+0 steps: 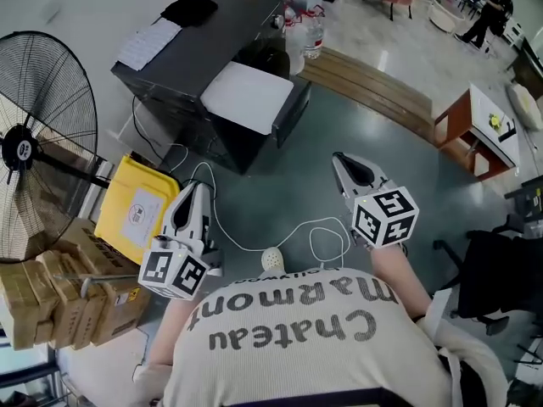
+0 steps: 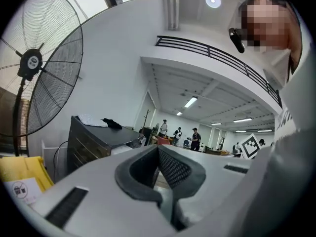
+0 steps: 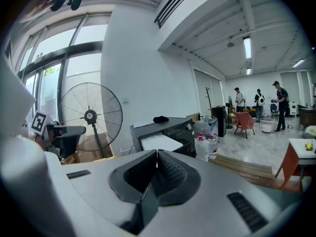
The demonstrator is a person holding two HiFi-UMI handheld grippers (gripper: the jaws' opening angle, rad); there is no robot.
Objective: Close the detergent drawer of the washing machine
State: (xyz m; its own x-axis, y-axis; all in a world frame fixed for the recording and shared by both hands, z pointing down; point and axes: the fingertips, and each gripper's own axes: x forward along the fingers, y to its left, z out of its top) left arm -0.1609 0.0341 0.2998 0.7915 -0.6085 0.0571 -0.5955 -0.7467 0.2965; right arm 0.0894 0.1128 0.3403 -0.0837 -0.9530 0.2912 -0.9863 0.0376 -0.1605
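The dark grey washing machine (image 1: 212, 49) stands by the wall at the far side of the floor, with a white drawer (image 1: 248, 97) sticking out of its front. The machine (image 3: 163, 127) and its white drawer (image 3: 159, 142) also show in the right gripper view. The left gripper view shows the machine (image 2: 94, 137) from lower down. My left gripper (image 1: 202, 188) and right gripper (image 1: 339, 161) are held in front of the person's chest, both well short of the machine. Both are shut with nothing between the pads (image 2: 170, 167) (image 3: 165, 169).
A big floor fan (image 1: 38, 142) stands at the left, with a yellow box (image 1: 136, 206) and cardboard boxes (image 1: 51, 299) beside it. A white cable (image 1: 280, 236) trails over the floor. Water bottles (image 1: 305, 36), a wooden platform (image 1: 373, 91), an orange table (image 1: 484, 130) and a black chair (image 1: 501, 270) are on the right.
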